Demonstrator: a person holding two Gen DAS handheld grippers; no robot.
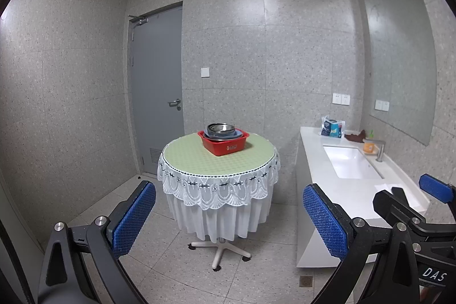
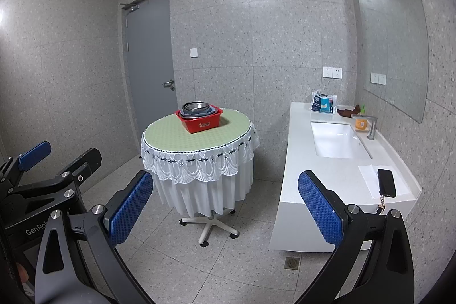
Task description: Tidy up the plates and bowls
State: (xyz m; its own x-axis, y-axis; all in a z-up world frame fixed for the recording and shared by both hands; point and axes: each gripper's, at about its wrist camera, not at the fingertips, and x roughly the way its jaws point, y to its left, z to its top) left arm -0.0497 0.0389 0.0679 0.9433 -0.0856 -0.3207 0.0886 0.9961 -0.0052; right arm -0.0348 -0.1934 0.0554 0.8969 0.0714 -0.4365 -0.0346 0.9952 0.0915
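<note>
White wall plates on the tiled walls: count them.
3. A single white switch plate beside the grey door, and two white socket plates side by side above the white counter. The mirror shows a reflected pair.

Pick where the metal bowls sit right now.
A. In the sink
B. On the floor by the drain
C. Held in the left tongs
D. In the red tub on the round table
D: the bowls are stacked inside the red tub on the table.
</note>
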